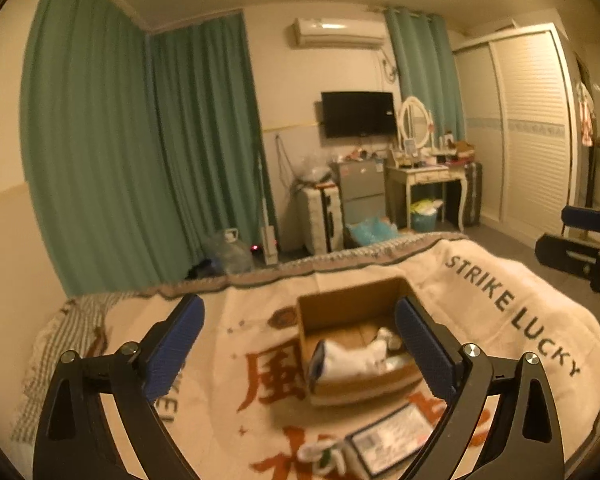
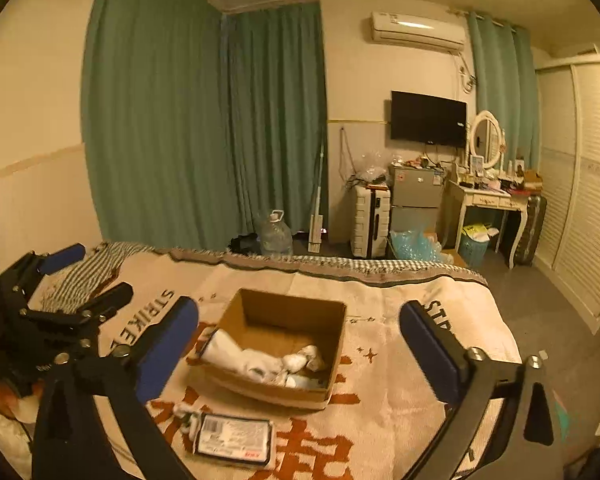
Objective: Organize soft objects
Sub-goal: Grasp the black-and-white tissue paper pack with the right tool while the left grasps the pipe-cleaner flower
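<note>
An open cardboard box [image 1: 352,312] [image 2: 284,316] stands on the bed's printed blanket [image 1: 500,280] [image 2: 380,420]. White socks [image 1: 352,356] [image 2: 256,360] lie inside it. A flat packet with a label [image 1: 392,442] [image 2: 234,438] lies on the blanket in front of the box, with a small white soft item [image 1: 324,454] [image 2: 184,414] beside it. My left gripper [image 1: 300,352] is open and empty, above the blanket just before the box. My right gripper [image 2: 300,356] is open and empty, held over the box. Each gripper shows in the other's view [image 1: 580,248] [image 2: 60,300].
Beyond the bed's foot are a water jug [image 2: 276,232], a white suitcase [image 2: 370,220], a small fridge [image 2: 416,200], a dressing table [image 2: 492,200] and a blue basket [image 2: 474,246]. Green curtains [image 2: 180,120] hang at the left. A wardrobe [image 2: 580,200] stands at the right.
</note>
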A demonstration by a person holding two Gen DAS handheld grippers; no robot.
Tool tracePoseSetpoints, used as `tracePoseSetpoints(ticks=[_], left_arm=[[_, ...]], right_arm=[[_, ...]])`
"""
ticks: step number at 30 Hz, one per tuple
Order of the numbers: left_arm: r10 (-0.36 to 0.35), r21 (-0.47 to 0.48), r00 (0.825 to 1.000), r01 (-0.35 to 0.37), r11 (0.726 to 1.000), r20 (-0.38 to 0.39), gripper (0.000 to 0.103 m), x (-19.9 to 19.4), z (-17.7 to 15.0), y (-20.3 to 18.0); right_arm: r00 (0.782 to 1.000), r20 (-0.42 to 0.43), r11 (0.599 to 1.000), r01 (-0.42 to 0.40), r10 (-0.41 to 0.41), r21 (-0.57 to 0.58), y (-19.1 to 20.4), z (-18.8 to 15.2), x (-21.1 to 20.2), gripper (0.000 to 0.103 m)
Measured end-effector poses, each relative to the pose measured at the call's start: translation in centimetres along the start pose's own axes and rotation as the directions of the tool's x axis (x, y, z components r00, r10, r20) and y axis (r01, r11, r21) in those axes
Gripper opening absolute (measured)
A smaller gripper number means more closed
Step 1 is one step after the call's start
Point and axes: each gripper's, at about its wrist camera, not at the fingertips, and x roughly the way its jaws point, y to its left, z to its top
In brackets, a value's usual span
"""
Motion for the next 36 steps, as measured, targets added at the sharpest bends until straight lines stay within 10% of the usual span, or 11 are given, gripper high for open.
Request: tracePoseSetpoints(ticks=[8, 23, 31, 36], left_arm=[[0.04, -0.093, 0.995, -0.048, 0.994, -0.088, 0.098, 1.7, -8.1, 2.1], [0.086, -0.138, 0.962, -0.124, 0.983, -0.258, 0.098, 6.6, -19.1, 3.7], [0.037, -0.151, 0.955, -0.085, 0.985, -0.294, 0.098, 7.3, -19.8, 3.3], [-0.013, -0.144, 0.944, -0.037, 0.989, -0.331, 0.098, 8.0, -20.4, 2.1]], right_arm=[[0.987, -0.145, 0.994, -0.079, 0.069, -0.071, 5.0, -8.0, 4.5, 0.103], [0.849, -0.509, 0.967, -0.229, 0.143, -0.11, 10.9, -23.3, 18.4, 0.103], [0.88, -0.475, 0.944, -0.141, -0.019, -0.299, 12.2, -26.0, 19.6, 0.103], [0.915, -0.401, 0.974, -0.054, -0.04, -0.22, 9.9, -25.2, 18.4, 0.076]])
